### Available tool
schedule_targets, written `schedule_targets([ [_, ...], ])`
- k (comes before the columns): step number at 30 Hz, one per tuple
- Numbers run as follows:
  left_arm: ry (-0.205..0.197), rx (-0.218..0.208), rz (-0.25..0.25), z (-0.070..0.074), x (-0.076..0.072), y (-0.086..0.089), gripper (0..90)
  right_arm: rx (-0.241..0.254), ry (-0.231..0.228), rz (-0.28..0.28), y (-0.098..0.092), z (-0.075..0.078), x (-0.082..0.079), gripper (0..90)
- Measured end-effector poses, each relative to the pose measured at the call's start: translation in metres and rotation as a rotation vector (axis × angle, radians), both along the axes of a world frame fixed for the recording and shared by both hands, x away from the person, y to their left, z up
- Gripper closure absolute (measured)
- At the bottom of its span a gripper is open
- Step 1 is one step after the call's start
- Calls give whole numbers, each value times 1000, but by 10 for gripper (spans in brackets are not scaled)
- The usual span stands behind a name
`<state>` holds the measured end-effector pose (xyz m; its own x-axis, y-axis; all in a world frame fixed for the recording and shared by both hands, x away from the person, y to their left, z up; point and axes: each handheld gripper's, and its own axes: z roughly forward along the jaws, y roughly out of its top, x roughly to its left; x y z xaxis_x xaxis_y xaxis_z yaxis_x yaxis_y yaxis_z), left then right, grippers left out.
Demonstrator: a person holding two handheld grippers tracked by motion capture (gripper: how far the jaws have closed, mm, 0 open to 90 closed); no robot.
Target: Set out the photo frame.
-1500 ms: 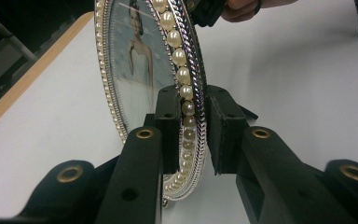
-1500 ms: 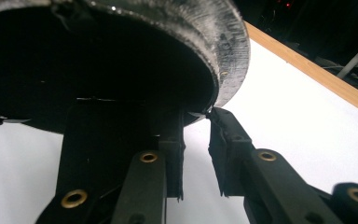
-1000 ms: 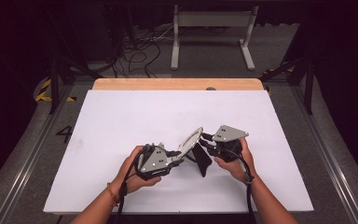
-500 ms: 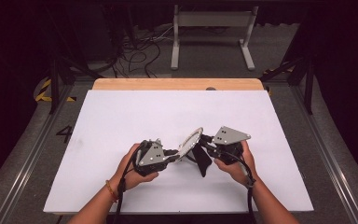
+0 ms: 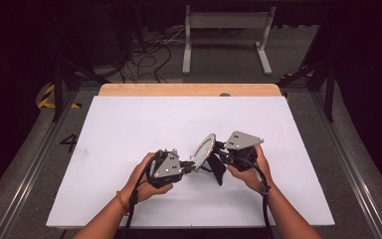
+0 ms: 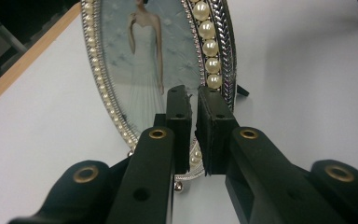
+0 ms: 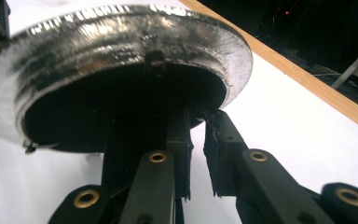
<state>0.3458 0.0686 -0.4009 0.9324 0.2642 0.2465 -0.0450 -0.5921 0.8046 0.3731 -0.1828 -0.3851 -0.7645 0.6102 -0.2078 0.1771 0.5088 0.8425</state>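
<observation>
- Gripping the oval picture frame (image 5: 205,148) near the table's (image 5: 129,124) front middle, left gripper (image 5: 186,167) has just closed, clamped on its pearl rim
- Right gripper (image 5: 220,152) clamps the black back stand (image 5: 218,169)

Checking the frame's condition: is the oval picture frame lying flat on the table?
No, the oval picture frame stands tilted on its black back stand on the white table.

You are looking at one readable mark: a dark numeral "4" (image 5: 70,143) is lying on the grey floor just beside the left edge of the white table (image 5: 129,124). Nothing else is carrying legible writing, label or brand.
</observation>
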Motion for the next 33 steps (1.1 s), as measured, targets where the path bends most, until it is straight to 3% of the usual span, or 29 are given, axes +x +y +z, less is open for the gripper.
schedule_targets([
  [12, -18, 5, -1, 1, -1, -10, 825, 20, 19, 5, 1, -2, 8, 804],
  [18, -26, 2, -2, -1, -3, -7, 778, 23, 21, -1, -3, -4, 6, 774],
  [22, -11, 5, 3, -3, -2, -1, 780, 25, 22, -17, -9, -5, 1, 766],
  [26, 23, 12, 16, -9, 0, 6, 850, 71, 43, -15, -21, -2, -17, 756],
  [33, 34, 32, 2, -14, 1, 0, 863, 75, 44, 56, -11, 6, -48, 648],
])
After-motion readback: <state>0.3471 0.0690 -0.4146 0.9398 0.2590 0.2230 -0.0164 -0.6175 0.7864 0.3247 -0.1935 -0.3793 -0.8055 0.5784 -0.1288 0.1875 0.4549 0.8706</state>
